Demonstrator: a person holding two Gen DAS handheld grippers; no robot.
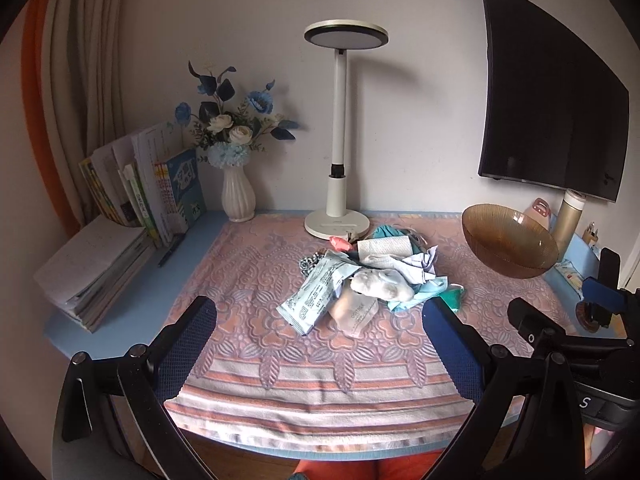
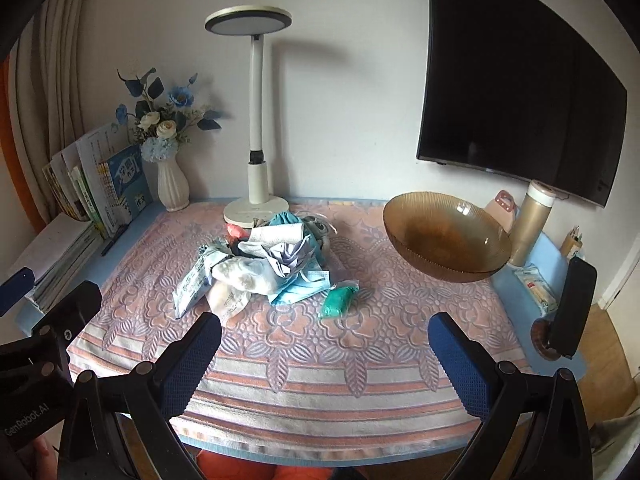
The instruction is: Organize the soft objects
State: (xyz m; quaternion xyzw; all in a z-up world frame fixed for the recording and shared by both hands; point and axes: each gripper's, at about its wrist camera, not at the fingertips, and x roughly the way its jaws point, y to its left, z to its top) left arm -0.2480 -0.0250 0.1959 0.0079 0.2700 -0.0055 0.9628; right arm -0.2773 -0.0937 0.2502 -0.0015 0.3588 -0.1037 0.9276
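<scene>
A pile of soft objects [image 1: 370, 276] lies mid-table on the pink patterned cloth [image 1: 280, 344]: white socks, a blue face mask [image 2: 300, 286], tissue packets, a folded white cloth, a green bundle [image 2: 339, 299]. The pile also shows in the right wrist view [image 2: 264, 264]. A brown glass bowl [image 1: 508, 244] stands right of the pile, also in the right wrist view [image 2: 446, 236]. My left gripper [image 1: 320, 316] is open and empty, short of the pile. My right gripper [image 2: 324, 334] is open and empty, near the table's front edge.
A white desk lamp [image 1: 340, 136] stands behind the pile. A white vase of flowers [image 1: 238, 196] and books [image 1: 140, 184] are at the back left. A gold bottle [image 2: 534, 220] and a wall screen [image 2: 516, 80] are at the right.
</scene>
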